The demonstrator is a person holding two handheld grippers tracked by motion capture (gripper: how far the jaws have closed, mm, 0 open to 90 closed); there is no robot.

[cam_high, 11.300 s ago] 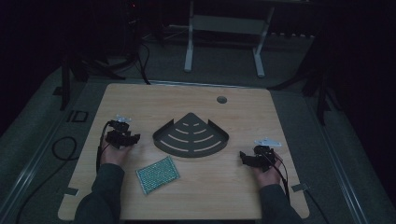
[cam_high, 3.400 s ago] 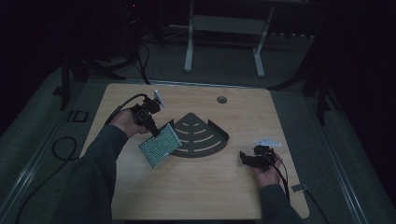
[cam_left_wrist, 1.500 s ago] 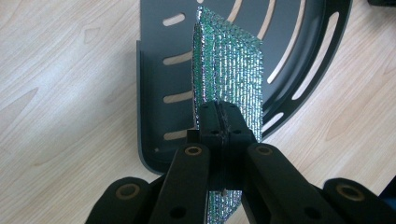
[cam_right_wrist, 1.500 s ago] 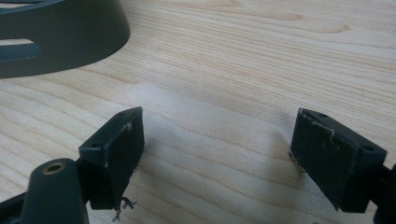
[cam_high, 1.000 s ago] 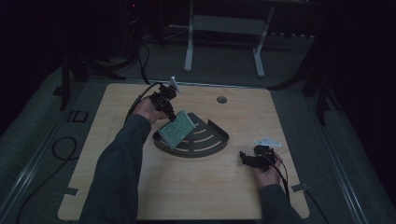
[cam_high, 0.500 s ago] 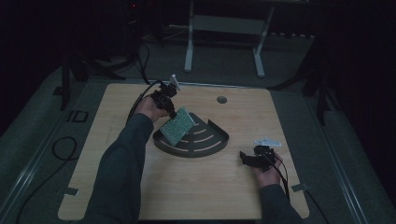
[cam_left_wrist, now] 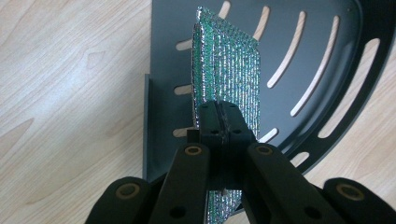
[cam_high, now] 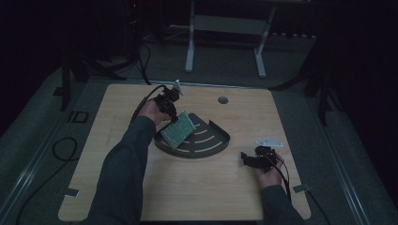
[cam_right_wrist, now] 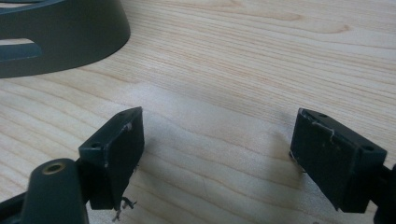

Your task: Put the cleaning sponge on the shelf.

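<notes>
While glittery green sponge [cam_left_wrist: 227, 77] hangs pinched, slotted fan-shaped tray [cam_left_wrist: 308, 56] lies below

The right claw [cam_right_wrist: 217, 158] hangs low over the table [cam_right_wrist: 261, 60], its two black jaws spread wide with nothing between them but bare, pale wood grain. Each jaw carries a flat dark pad (the edges look scuffed and chipped, with pale marks along the corners). At the upper left, well apart from the jaws, the curved dark grey wall of a tray [cam_right_wrist: 70, 35] sits on the wood, with one slot visible in its floor.
</notes>
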